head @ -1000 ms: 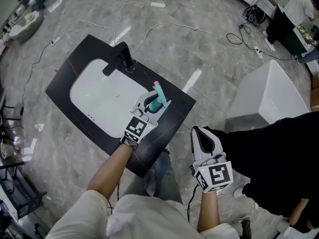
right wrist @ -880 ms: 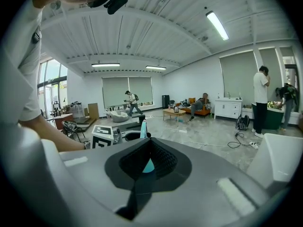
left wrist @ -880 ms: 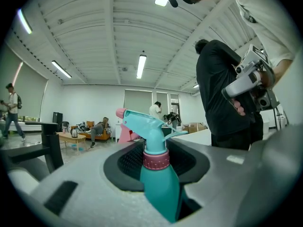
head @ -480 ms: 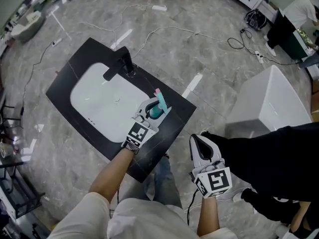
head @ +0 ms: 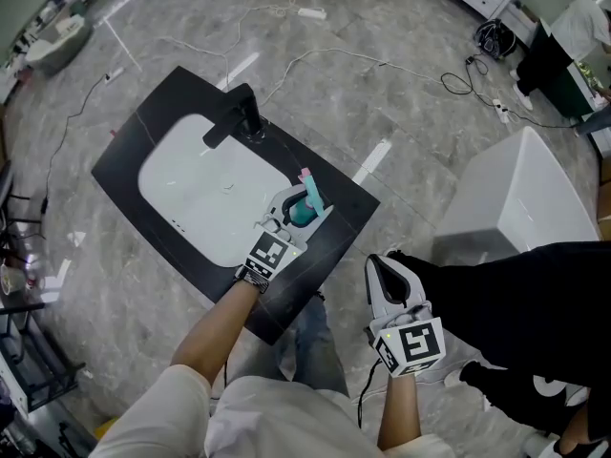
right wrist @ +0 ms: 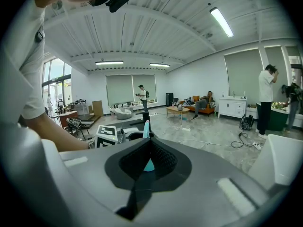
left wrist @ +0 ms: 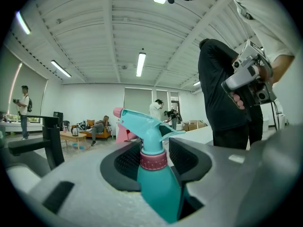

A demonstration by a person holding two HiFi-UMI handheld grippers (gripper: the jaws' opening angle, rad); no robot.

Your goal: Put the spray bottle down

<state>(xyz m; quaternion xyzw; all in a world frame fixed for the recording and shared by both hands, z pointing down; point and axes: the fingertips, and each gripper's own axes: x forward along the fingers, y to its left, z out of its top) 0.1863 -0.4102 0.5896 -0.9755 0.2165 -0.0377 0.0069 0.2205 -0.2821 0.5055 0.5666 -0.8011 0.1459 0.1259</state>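
The teal spray bottle (head: 305,203) with a pink nozzle stands upright on the black sink counter (head: 143,132), near its right end. My left gripper (head: 296,210) reaches level around the spray bottle (left wrist: 154,178). Its jaws are opening, the bottle's body stands between them, and a gap shows beside the neck. My right gripper (head: 383,265) hangs off the counter's near right side, shut and empty. In the right gripper view, the right gripper (right wrist: 147,163) points toward the counter, and the spray bottle (right wrist: 146,126) shows beyond its closed jaws.
A white basin (head: 200,184) and a black faucet (head: 239,117) fill the counter's left and middle. A white box (head: 516,189) stands at the right, with cables (head: 334,55) across the marble floor. A person in black (head: 516,294) stands close to my right gripper.
The left jaws have spread a little around the bottle, which stays upright on the counter. The right gripper has kept still.
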